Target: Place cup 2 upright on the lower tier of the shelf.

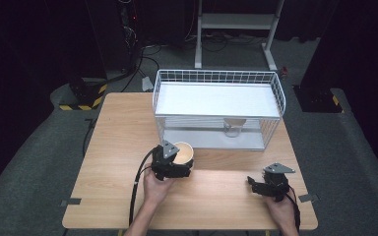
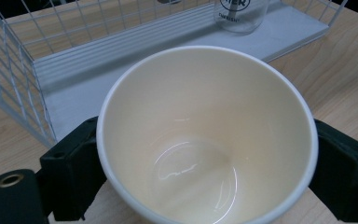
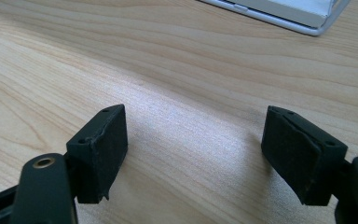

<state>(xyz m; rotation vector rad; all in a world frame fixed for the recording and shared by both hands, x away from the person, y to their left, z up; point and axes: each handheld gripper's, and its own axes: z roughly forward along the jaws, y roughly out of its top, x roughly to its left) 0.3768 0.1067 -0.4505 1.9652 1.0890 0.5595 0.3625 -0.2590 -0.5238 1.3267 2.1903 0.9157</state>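
A light wood-grain table (image 1: 118,147) stands on grey carpet (image 1: 29,162) in a dark room. Beyond its far edge are black equipment with trailing cables (image 1: 133,44), a white metal stand (image 1: 236,29) at about 12 o'clock, and yellow-and-black striped floor markers (image 1: 83,101) at about 10 o'clock. Small grey tape tabs (image 1: 71,202) sit at the near corners of the table. On the far half of the table, from the centre toward 1 o'clock, stands a white wire rack (image 1: 219,78) with a flat white upper shelf and a lower tray; a clear glass with dark print (image 2: 240,16) stands on the lower tray. Just in front of the rack's near left corner, a little left of centre, the left gripper (image 1: 174,164) holds a cream cup (image 2: 205,135); its fingers (image 2: 72,168) are clamped on the cup's outer wall from both sides, the mouth facing the camera and the inside bare and glossy. At about 4 o'clock, near the table's near right edge, the right gripper (image 1: 268,184) sits in the person's hand, well apart from the cup. Its fingers (image 3: 102,149) stand apart with nothing but bare wood between them, low over the table, and the corner of the rack's tray (image 3: 303,14) shows farther off.
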